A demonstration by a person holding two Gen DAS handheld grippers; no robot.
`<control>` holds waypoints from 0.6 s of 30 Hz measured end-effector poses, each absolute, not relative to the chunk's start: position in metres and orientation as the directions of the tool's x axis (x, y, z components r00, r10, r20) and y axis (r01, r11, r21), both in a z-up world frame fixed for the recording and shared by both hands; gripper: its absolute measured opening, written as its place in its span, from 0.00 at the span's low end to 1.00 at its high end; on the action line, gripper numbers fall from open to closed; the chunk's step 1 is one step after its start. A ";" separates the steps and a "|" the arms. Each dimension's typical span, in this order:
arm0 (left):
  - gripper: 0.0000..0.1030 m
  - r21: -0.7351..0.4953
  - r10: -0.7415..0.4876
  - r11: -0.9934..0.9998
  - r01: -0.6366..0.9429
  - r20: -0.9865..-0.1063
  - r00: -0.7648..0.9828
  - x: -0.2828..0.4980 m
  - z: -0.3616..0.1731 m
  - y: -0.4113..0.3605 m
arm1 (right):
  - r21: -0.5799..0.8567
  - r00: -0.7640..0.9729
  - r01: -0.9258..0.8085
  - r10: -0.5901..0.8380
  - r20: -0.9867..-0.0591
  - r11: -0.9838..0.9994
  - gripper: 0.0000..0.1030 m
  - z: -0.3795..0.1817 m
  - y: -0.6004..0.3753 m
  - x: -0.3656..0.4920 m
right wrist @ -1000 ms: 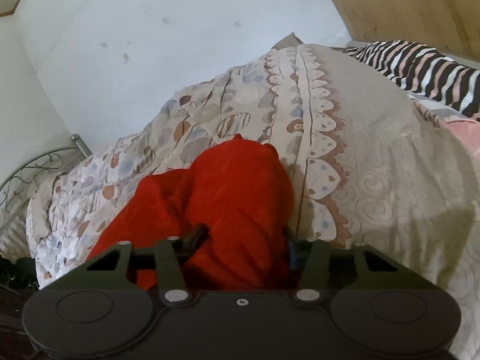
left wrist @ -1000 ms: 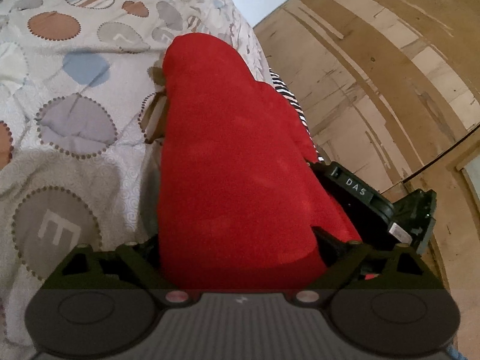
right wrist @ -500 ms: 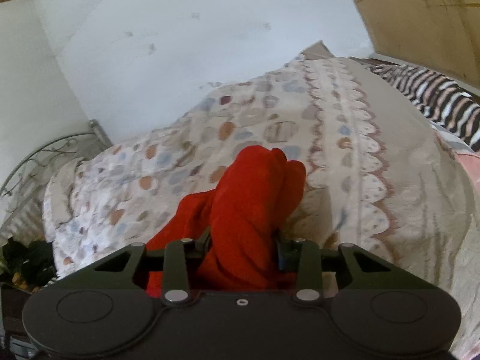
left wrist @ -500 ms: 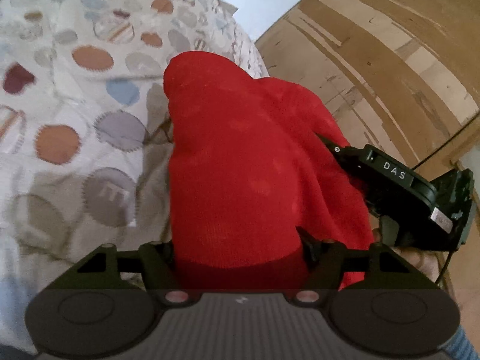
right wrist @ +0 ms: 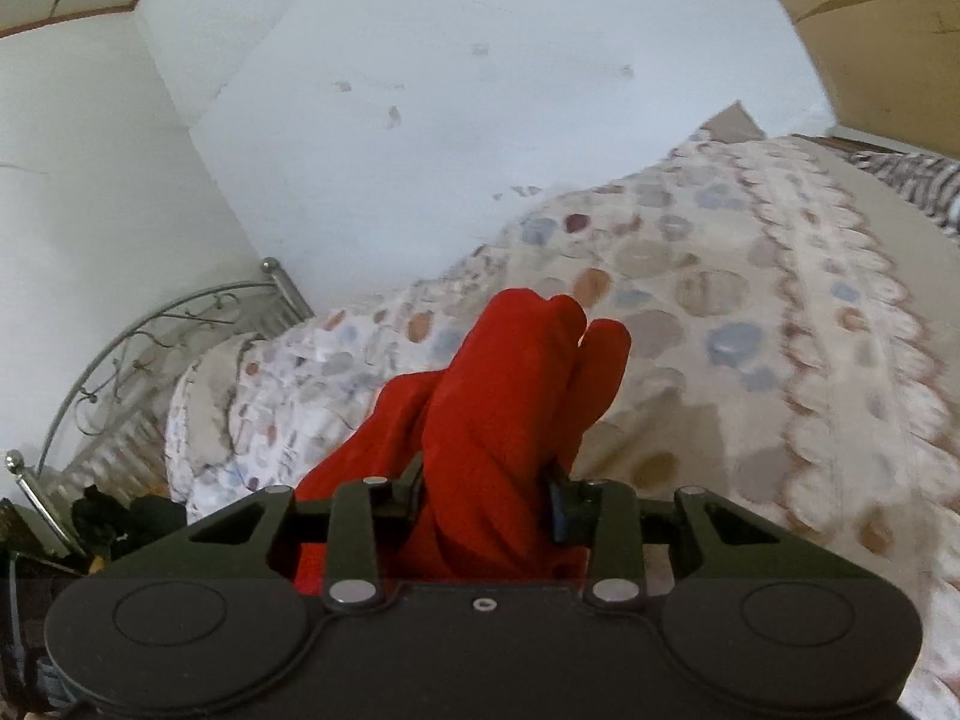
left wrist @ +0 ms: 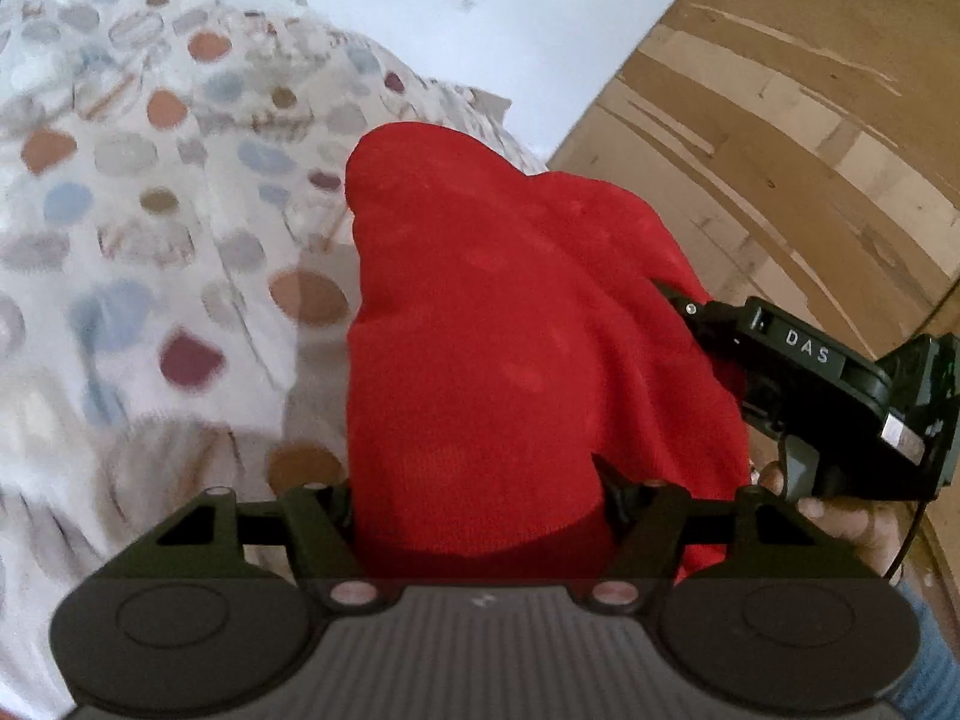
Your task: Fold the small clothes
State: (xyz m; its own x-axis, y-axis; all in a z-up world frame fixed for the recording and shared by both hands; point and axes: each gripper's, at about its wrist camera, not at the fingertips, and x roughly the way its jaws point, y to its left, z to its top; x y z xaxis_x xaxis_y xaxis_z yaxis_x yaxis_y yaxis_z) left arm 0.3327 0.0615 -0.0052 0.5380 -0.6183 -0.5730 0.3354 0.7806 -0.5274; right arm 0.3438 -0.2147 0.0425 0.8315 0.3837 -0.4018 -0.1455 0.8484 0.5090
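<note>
A red knitted garment [left wrist: 504, 336] is held up in the air between both grippers, above the bed. My left gripper [left wrist: 480, 480] is shut on the red garment, which drapes over and hides its fingertips. My right gripper [right wrist: 486, 480] is shut on a bunched edge of the same garment [right wrist: 510, 384]. The right gripper's black body [left wrist: 828, 372] shows at the right of the left wrist view, pressed into the cloth.
A bedspread with coloured dots [left wrist: 150, 228] covers the bed [right wrist: 750, 324] below. A metal bed frame end [right wrist: 150, 336] stands at the left. A white wall [right wrist: 450, 90] is behind, a wooden panel [left wrist: 810, 138] to the right, and a zebra-striped cloth [right wrist: 918, 180] at far right.
Both grippers have lifted the red garment higher off the bed and tilted up. More wall shows now. The garment has bunched narrower in the right gripper.
</note>
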 end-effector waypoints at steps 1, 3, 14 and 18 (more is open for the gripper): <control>0.71 -0.519 -0.611 0.787 0.335 -0.576 0.543 0.343 -0.002 0.064 | 0.510 0.829 -0.154 0.391 -0.400 0.846 0.37 0.045 -0.211 0.355; 0.71 -0.501 -0.596 0.799 0.334 -0.583 0.552 0.363 0.003 0.069 | 0.504 0.823 -0.176 0.408 -0.395 0.845 0.37 0.048 -0.204 0.381; 0.72 -0.476 -0.535 0.840 0.261 -0.643 0.548 0.470 -0.056 0.078 | 0.505 0.789 -0.182 0.432 -0.437 0.844 0.37 -0.005 -0.193 0.513; 0.78 -0.527 -0.565 0.814 0.246 -0.617 0.548 0.475 -0.090 0.088 | 0.475 0.759 -0.100 0.376 -0.532 0.874 0.39 -0.058 -0.194 0.531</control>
